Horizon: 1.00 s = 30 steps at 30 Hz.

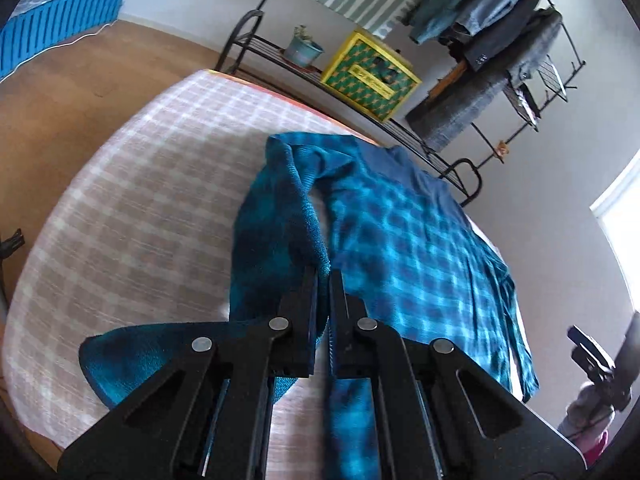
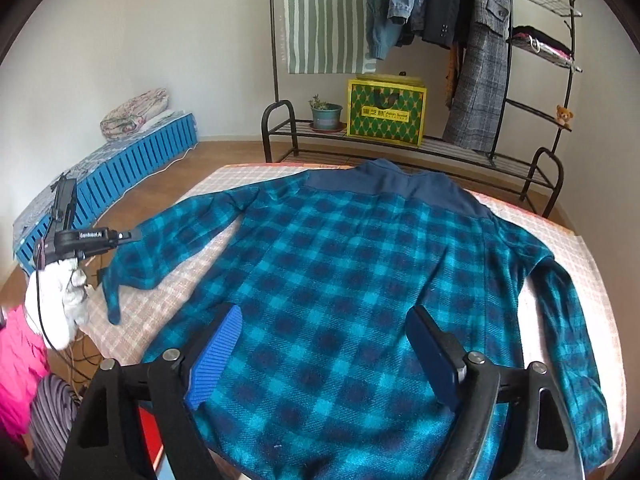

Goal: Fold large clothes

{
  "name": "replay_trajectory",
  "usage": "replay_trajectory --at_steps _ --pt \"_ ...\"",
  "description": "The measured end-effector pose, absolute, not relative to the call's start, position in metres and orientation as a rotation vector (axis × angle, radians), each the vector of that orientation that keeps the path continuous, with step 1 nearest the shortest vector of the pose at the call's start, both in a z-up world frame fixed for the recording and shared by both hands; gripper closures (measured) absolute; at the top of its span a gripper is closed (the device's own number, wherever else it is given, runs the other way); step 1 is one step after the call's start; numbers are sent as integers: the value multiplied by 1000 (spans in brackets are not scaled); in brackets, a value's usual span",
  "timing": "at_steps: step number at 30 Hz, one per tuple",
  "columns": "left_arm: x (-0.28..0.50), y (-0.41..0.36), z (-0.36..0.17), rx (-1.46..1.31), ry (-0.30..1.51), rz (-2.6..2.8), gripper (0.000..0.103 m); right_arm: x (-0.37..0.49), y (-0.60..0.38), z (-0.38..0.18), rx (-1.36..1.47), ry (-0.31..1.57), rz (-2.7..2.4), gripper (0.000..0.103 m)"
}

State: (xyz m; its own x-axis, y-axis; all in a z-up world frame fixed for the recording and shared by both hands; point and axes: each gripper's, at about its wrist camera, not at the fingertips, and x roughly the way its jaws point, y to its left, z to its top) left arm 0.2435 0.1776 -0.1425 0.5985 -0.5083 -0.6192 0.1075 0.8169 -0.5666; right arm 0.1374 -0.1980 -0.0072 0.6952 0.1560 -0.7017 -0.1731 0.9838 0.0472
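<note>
The left tongs [image 1: 324,280] pinch the shirt [image 2: 340,264] sleeve [image 1: 276,216] to fold it inward, while the right tongs [image 2: 324,344] hover spread over the hem — probably about to grip it.

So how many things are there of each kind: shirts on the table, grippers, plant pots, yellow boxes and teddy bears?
Shirts: 1, the plaid shirt on the table
Grippers: 2, the left gripper and the right gripper
Plant pots: 1, the pot
Yellow boxes: 1, the box
Teddy bears: 1, the teddy
Total: 6
</note>
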Motion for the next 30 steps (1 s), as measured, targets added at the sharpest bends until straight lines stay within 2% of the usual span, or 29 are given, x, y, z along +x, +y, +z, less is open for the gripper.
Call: replay_trajectory --at_steps 4,7,14,19,23,26,27,28,30 --pt "224 114 -133 -469 870 -516 101 172 -202 -17 107 849 264 42" --pt "216 65 -139 -370 913 -573 101 194 -200 -33 200 916 332 52" --pt "195 17 -163 -242 1009 -611 101 239 -176 -64 229 1001 404 54" --pt "189 17 -162 -179 1008 -612 101 272 -159 -98 278 1082 405 54" --pt "187 22 -162 -186 1049 -618 100 279 -146 -120 245 1124 374 59" --pt "179 41 -150 -215 1043 -633 79 269 -145 -119 242 1121 389 59" --pt "174 49 -144 -228 1021 -635 66 265 -145 -116 234 1116 388 59" --pt "169 62 -136 -238 992 -623 58 263 -146 -114 223 1109 389 59" --pt "164 89 -125 -257 947 -561 58 253 -148 -108 211 1100 394 59"
